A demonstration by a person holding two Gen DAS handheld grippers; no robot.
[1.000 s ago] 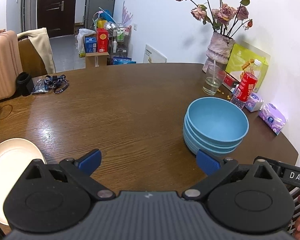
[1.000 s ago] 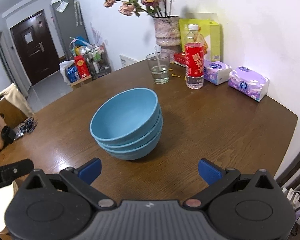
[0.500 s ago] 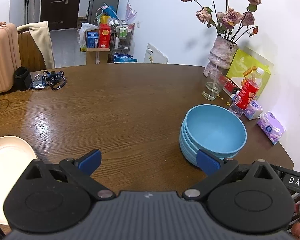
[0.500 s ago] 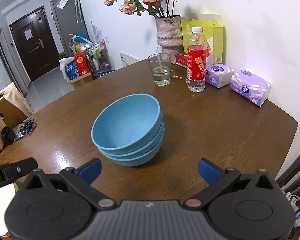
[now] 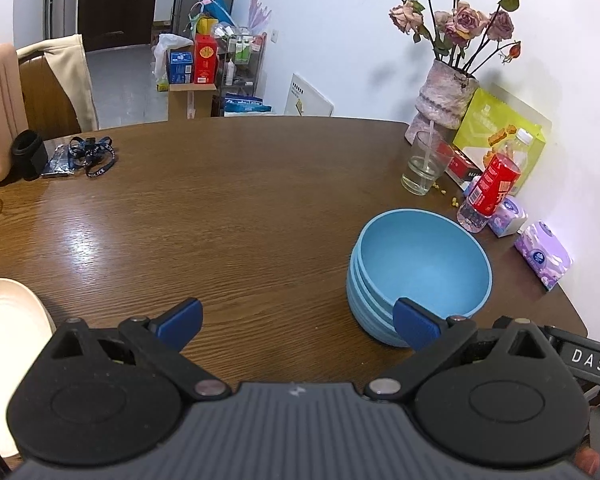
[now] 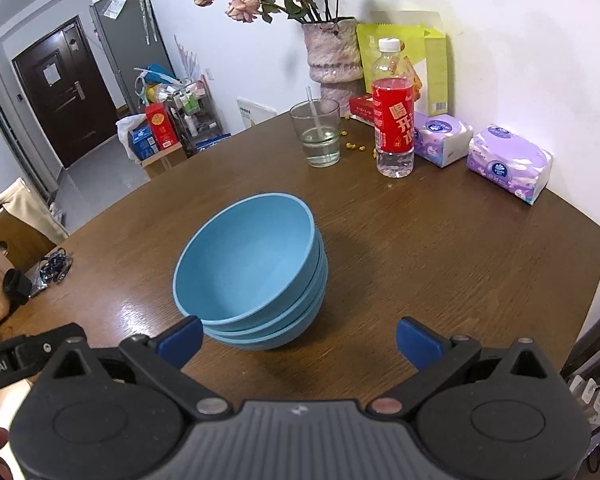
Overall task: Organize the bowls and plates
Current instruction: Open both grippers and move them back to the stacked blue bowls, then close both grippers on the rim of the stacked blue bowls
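Observation:
A stack of three blue bowls (image 5: 420, 268) (image 6: 252, 268) stands on the round wooden table (image 5: 228, 200). A cream plate (image 5: 4, 344) lies at the table's near left edge, partly cut off by the frame. My left gripper (image 5: 298, 322) is open and empty, above the table, with its right fingertip in front of the bowl stack. My right gripper (image 6: 298, 338) is open and empty too, just short of the bowls, which sit ahead and slightly left of its middle.
At the far right stand a glass with a straw (image 6: 320, 136), a red-labelled bottle (image 6: 394, 120), two purple tissue packs (image 6: 508, 164), a vase of dried roses (image 6: 332, 60) and a green box. A lanyard and a black case (image 5: 80, 156) lie far left.
Both grippers have drawn back and risen a little from the bowl stack, which now looks slightly farther off. The plate shows less at the left edge. Both stay open.

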